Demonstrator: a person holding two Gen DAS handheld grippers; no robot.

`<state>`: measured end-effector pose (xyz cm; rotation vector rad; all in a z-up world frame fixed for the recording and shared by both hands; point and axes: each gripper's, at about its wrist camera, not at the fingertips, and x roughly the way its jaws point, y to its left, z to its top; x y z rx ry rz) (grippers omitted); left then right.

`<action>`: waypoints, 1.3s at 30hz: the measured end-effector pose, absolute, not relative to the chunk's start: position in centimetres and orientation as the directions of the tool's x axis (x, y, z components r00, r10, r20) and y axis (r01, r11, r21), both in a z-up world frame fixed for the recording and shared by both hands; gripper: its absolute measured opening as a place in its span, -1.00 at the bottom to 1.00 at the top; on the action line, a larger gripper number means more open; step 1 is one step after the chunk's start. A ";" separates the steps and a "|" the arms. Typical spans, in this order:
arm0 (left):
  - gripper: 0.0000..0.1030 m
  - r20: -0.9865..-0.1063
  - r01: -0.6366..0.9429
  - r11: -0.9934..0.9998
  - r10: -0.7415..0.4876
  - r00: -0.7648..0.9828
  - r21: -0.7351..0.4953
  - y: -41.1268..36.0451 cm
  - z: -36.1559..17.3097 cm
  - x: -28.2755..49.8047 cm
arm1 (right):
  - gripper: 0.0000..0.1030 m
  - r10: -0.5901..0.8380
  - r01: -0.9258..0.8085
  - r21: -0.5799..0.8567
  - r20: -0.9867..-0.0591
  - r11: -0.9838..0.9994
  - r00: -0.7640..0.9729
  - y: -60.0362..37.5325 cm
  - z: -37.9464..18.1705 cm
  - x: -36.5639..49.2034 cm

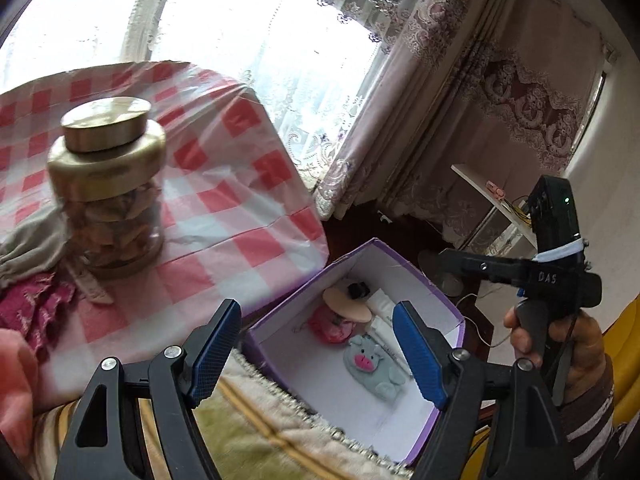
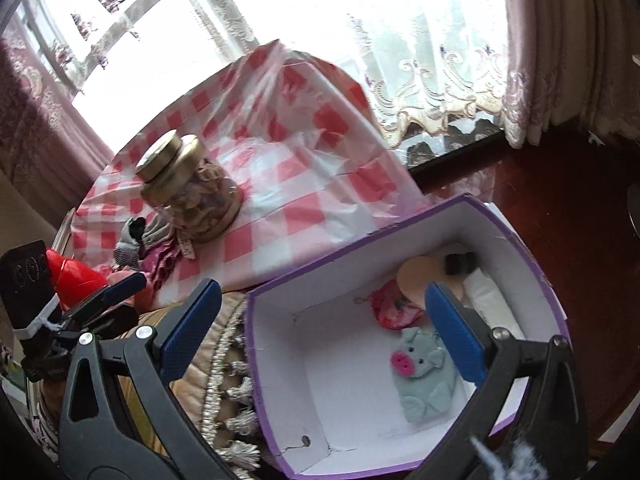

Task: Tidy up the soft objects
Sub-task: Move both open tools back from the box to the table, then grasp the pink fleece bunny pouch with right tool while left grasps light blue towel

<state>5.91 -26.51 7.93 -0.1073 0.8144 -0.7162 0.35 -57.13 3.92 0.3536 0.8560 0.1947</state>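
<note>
A purple box with a white inside stands beside the table. In it lie a grey plush pig, a pink soft item, a beige round pad, a small black piece and a white tube. My left gripper hangs open above the box's near corner with nothing between its blue pads. My right gripper is also open and empty, above the box. The pig lies below its right pad. A hand holds the right gripper's handle.
A gold-lidded glass jar stands on the red-checked tablecloth. Grey and magenta cloths are heaped beside it, and a red object sits at the left. A fringed cushion borders the box, with curtains and a window behind.
</note>
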 end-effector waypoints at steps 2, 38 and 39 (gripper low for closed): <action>0.53 -0.618 0.514 0.783 -0.605 0.501 -0.351 -24.1 8.2 5.2 | 0.99 0.341 -0.080 0.380 -0.692 0.921 0.636 -54.9 4.9 0.6; 0.53 -0.611 0.000 0.946 -0.209 0.764 -0.323 4.6 7.1 6.5 | 0.99 0.499 -0.532 0.358 -0.855 0.767 0.143 -17.8 -0.8 6.5; 0.53 -0.616 0.000 0.948 -0.208 0.760 -0.319 4.5 7.0 7.2 | 0.99 0.492 -0.523 0.358 -0.860 0.773 0.138 -17.4 -1.3 6.8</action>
